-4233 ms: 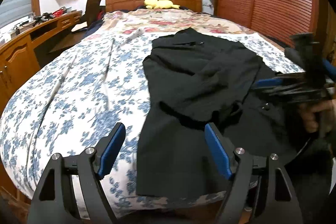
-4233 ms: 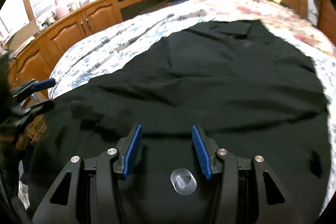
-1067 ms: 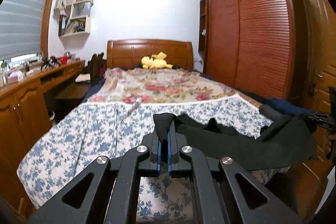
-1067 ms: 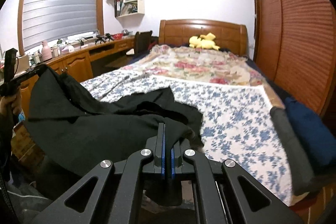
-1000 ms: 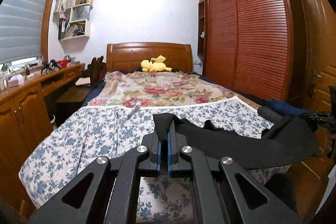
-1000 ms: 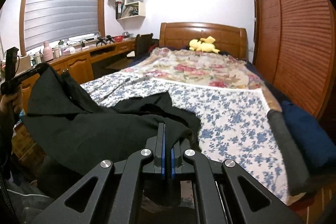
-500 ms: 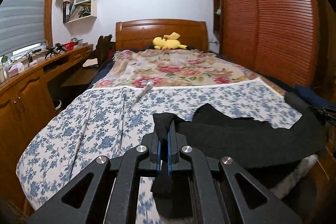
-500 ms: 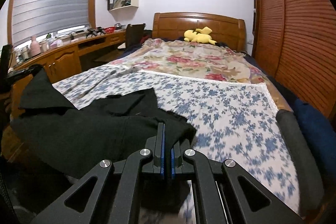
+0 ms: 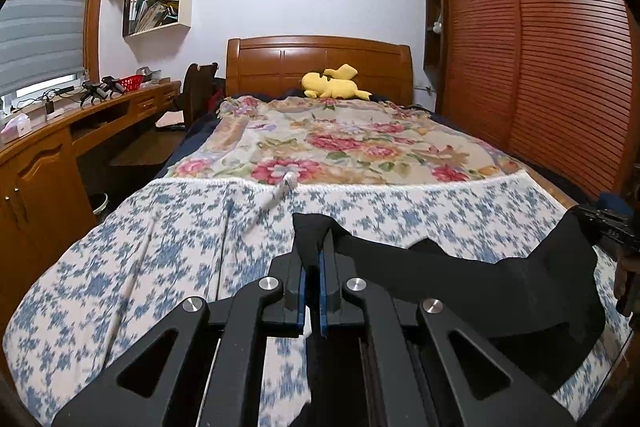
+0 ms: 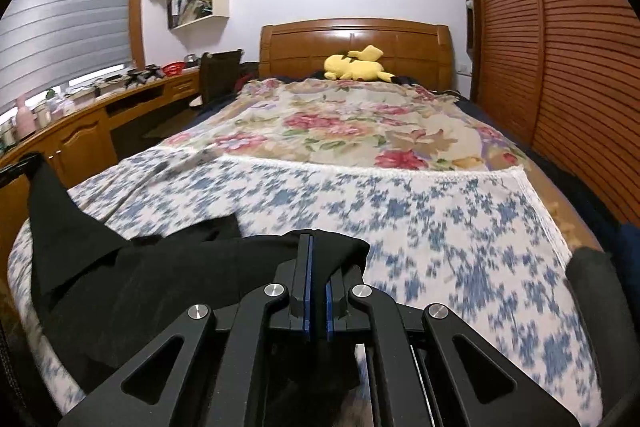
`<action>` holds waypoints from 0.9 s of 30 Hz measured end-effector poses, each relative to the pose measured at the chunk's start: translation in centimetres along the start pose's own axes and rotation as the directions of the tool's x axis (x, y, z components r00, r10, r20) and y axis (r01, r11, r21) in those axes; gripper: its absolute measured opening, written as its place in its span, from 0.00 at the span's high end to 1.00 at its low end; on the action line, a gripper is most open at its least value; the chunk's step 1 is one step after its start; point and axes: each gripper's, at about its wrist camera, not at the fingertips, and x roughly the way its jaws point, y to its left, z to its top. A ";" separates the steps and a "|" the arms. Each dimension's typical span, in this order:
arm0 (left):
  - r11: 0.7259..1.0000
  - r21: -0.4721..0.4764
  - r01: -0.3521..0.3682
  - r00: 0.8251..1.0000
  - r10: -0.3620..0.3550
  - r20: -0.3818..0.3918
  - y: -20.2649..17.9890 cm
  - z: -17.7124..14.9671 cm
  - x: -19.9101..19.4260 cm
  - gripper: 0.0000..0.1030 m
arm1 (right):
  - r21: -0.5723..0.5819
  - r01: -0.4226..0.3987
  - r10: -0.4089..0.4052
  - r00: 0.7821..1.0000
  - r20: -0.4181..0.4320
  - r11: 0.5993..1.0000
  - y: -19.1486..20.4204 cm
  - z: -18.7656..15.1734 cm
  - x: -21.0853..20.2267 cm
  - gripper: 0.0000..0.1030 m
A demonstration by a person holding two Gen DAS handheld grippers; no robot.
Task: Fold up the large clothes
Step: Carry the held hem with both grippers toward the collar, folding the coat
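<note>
1. Now the left claw [image 9: 311, 281] is clenched on a corner of the black garment [image 9: 472, 291], with a tuft of cloth poking up between its blue pads [image 9: 323, 303].
2. The right claw [image 10: 316, 283] is likewise clamped shut on another edge of the same garment [image 10: 160, 283], cloth bunched over its tips.
3. Between the two claws the garment hangs in a dark band over the near end of the bed [image 9: 168, 267], above the blue-flowered sheet [image 10: 440, 227]; its lower part droops out of sight.
4. Seen from the left wrist, the far end of the cloth rises to the right claw [image 9: 612, 227] at the picture's right edge.
5. Further up the bed lies a rose-patterned blanket [image 9: 340, 147], and a yellow plush toy [image 10: 356, 65] rests against the wooden headboard [image 9: 320, 63].
6. A long wooden desk [image 9: 60, 131] runs along the left wall, and slatted wardrobe doors [image 10: 560, 47] stand on the right.
</note>
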 end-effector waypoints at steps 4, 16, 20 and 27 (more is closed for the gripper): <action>1.000 -0.006 -0.006 1.000 0.006 -0.006 0.1 0.0 2.9 0.95 | -0.020 0.045 -0.046 0.998 -0.049 0.999 0.7 0.7 4.7 0.97; 0.998 -0.017 0.053 0.993 -0.055 -0.105 -0.4 -1.2 8.4 0.86 | -0.034 0.072 -0.078 0.971 -0.225 0.997 1.0 0.9 10.0 0.93; 0.996 -0.012 0.089 0.990 -0.090 -0.106 -0.6 -1.3 8.5 0.55 | -0.063 0.080 -0.094 0.962 -0.256 0.995 0.6 0.9 9.9 0.84; 0.990 0.022 0.140 0.985 -0.137 -0.106 -1.7 -1.4 7.8 0.23 | -0.148 0.154 -0.183 0.961 -0.209 0.977 2.0 1.1 7.6 0.40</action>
